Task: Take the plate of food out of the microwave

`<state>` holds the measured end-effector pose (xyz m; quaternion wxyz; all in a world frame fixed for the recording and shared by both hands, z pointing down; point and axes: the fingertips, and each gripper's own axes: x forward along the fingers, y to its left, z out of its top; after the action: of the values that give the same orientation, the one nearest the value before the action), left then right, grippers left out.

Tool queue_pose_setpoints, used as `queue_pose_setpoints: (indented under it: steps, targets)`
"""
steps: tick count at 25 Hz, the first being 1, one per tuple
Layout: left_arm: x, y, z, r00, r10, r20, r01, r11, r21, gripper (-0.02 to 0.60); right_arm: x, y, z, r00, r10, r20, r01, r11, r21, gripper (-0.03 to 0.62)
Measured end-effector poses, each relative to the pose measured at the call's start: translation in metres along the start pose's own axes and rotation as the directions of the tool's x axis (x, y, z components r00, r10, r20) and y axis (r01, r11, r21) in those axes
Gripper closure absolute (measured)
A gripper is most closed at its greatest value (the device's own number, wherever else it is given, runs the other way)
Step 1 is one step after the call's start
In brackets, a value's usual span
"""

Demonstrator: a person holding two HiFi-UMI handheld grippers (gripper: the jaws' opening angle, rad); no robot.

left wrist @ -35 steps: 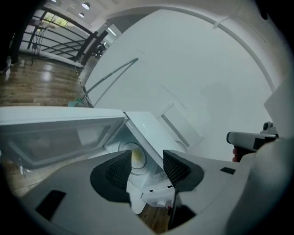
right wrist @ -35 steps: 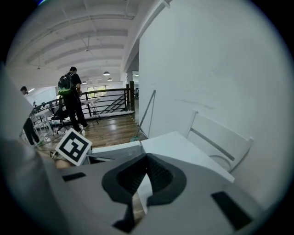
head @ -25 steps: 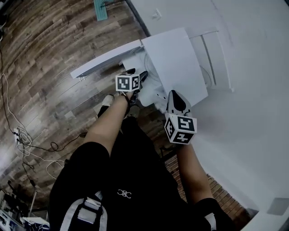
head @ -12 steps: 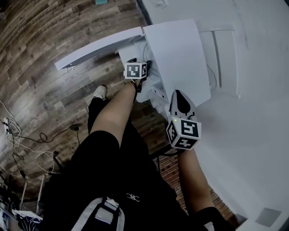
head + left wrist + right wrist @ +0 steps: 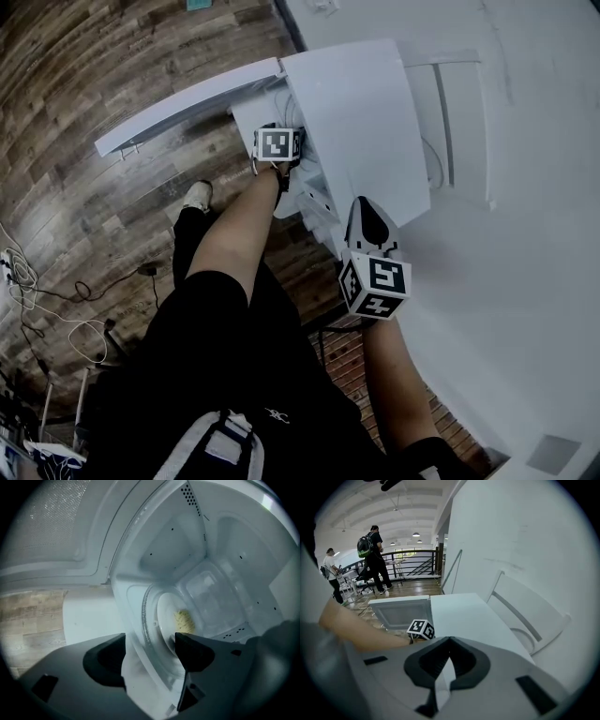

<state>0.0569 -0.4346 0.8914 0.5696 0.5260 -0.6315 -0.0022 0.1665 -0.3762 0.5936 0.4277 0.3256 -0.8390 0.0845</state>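
Observation:
The white microwave (image 5: 356,112) stands with its door (image 5: 187,108) swung open to the left. In the left gripper view a white plate (image 5: 169,613) with a pale yellow heap of food (image 5: 184,620) lies on the glass turntable (image 5: 149,620) inside. My left gripper (image 5: 149,654) reaches into the opening. Its jaws have just been opening and now stand wide; the turntable's near edge shows in the gap, and the pads press on nothing. My right gripper (image 5: 367,211) hangs shut and empty at the microwave's near right corner, outside the cavity.
The microwave sits on a white counter (image 5: 506,281) with a white rack (image 5: 459,122) behind it. Wooden floor (image 5: 94,216) lies to the left, with cables (image 5: 28,281) on it. In the right gripper view, people (image 5: 375,559) stand far off.
My left gripper has moved from just outside the microwave's front into the opening. The right gripper has sunk a little beside the near corner.

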Motion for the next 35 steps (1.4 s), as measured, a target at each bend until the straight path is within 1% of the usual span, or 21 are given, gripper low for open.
queue_pose_setpoints:
  steps: [1, 4, 6, 7, 9, 10, 11, 12, 14, 16, 18, 22, 24, 26, 28, 30, 35]
  targets:
    - [-0.002, 0.001, -0.001, 1.0, 0.001, -0.006, -0.001, 1.0, -0.011, 0.264, 0.001, 0.0, 0.0, 1.0, 0.002, -0.001, -0.002, 1.0, 0.003, 0.58]
    - [-0.011, 0.005, -0.017, 0.997, -0.017, -0.079, 0.011, 0.997, -0.076, 0.264, 0.004, 0.001, 0.005, 1.0, 0.009, 0.006, -0.009, 1.0, 0.009, 0.582]
    - [-0.017, 0.011, -0.02, 0.997, -0.038, -0.07, 0.031, 0.994, -0.1, 0.269, 0.005, 0.004, 0.007, 1.0, 0.014, 0.01, -0.014, 1.0, 0.013, 0.581]
    - [-0.02, 0.013, -0.021, 0.996, -0.059, -0.065, 0.052, 0.992, -0.116, 0.291, 0.005, 0.006, 0.009, 1.0, 0.017, 0.012, -0.017, 1.0, 0.016, 0.58]
    - [-0.028, 0.013, -0.023, 0.992, -0.113, -0.057, 0.103, 0.983, -0.153, 0.388, 0.007, 0.011, 0.012, 1.0, 0.025, 0.016, -0.025, 0.999, 0.024, 0.58]
    - [-0.031, 0.011, -0.023, 0.989, -0.136, -0.049, 0.126, 0.978, -0.169, 0.42, 0.008, 0.013, 0.013, 0.999, 0.028, 0.017, -0.029, 0.999, 0.029, 0.58]
    - [-0.034, 0.009, -0.022, 0.988, -0.152, -0.04, 0.142, 0.973, -0.182, 0.461, 0.008, 0.015, 0.014, 0.999, 0.03, 0.019, -0.031, 0.999, 0.034, 0.58]
    - [-0.037, 0.009, -0.022, 0.987, -0.158, -0.032, 0.149, 0.969, -0.196, 0.517, 0.009, 0.016, 0.014, 0.999, 0.031, 0.02, -0.032, 0.999, 0.039, 0.58]
    - [-0.043, 0.014, -0.029, 0.987, -0.158, -0.029, 0.147, 0.96, -0.238, 0.532, 0.008, 0.018, 0.015, 0.999, 0.028, 0.021, -0.029, 0.998, 0.049, 0.58]
    - [-0.047, 0.021, -0.041, 0.983, -0.181, -0.036, 0.163, 0.942, -0.294, 0.532, 0.006, 0.018, 0.016, 1.0, 0.023, 0.021, -0.024, 0.998, 0.056, 0.58]
    - [-0.052, 0.025, -0.051, 0.973, -0.231, -0.026, 0.209, 0.917, -0.34, 0.538, 0.005, 0.017, 0.018, 1.0, 0.016, 0.021, -0.017, 0.998, 0.064, 0.58]
    - [-0.063, 0.025, -0.051, 0.939, -0.339, 0.052, 0.329, 0.849, -0.414, 0.558, 0.006, 0.015, 0.02, 1.0, 0.006, 0.018, -0.007, 0.996, 0.086, 0.58]
    - [-0.069, 0.022, -0.046, 0.918, -0.384, 0.101, 0.388, 0.812, -0.436, 0.567, 0.007, 0.016, 0.019, 1.0, 0.002, 0.014, -0.004, 0.995, 0.095, 0.582]
    - [-0.074, 0.018, -0.041, 0.899, -0.418, 0.132, 0.43, 0.785, -0.445, 0.572, 0.008, 0.018, 0.019, 1.0, 0.001, 0.011, -0.003, 0.995, 0.103, 0.58]
    - [-0.077, 0.02, -0.038, 0.889, -0.433, 0.146, 0.449, 0.768, -0.456, 0.574, 0.009, 0.021, 0.02, 1.0, 0.002, 0.011, -0.003, 0.994, 0.108, 0.58]
    - [-0.081, 0.024, -0.036, 0.884, -0.44, 0.157, 0.459, 0.756, -0.467, 0.574, 0.01, 0.023, 0.022, 1.0, 0.003, 0.017, -0.005, 0.994, 0.111, 0.58]
    - [-0.106, 0.031, -0.034, 0.868, -0.463, 0.179, 0.489, 0.737, -0.465, 0.574, 0.006, 0.027, 0.03, 0.999, -0.002, 0.038, -0.003, 0.992, 0.124, 0.58]
